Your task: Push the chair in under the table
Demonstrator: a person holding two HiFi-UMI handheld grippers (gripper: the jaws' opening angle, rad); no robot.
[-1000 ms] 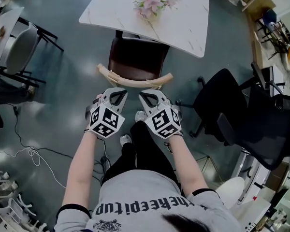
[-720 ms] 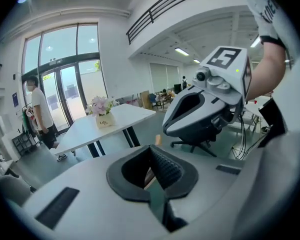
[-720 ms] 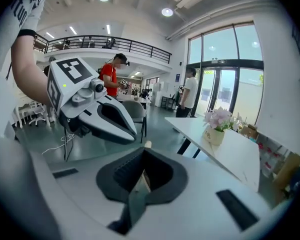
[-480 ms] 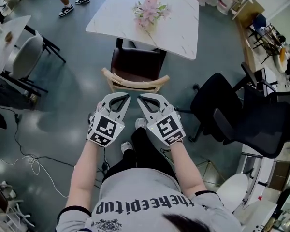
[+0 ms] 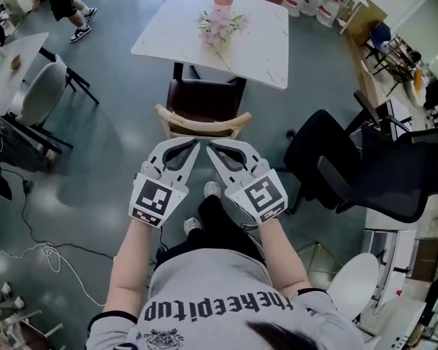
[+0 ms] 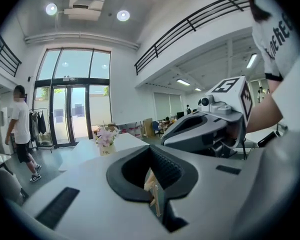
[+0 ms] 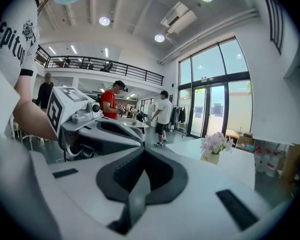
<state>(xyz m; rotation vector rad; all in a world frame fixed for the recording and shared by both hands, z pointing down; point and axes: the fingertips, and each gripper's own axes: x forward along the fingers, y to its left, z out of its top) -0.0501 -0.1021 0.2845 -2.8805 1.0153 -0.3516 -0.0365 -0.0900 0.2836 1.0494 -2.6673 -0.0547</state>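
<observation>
Grey polished floor [image 5: 117, 137], white marble table [image 5: 266, 39]. The brown chair [image 5: 203, 100] sits half tucked under its near edge, unchanged from a second ago. Left gripper [image 5: 194, 144] and right gripper [image 5: 210, 149] are both clamped shut and empty, and have lifted clear of the backrest.

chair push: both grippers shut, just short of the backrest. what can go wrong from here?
1. The left gripper and right gripper are shut, clear of the curved backrest; narrow closed tips may slip off it or skew the chair.
2. The chair is only partly under the table; a hard shove may jolt it and tip the flower vase.
3. The black office chair stands close on the right and could catch an arm.
</observation>
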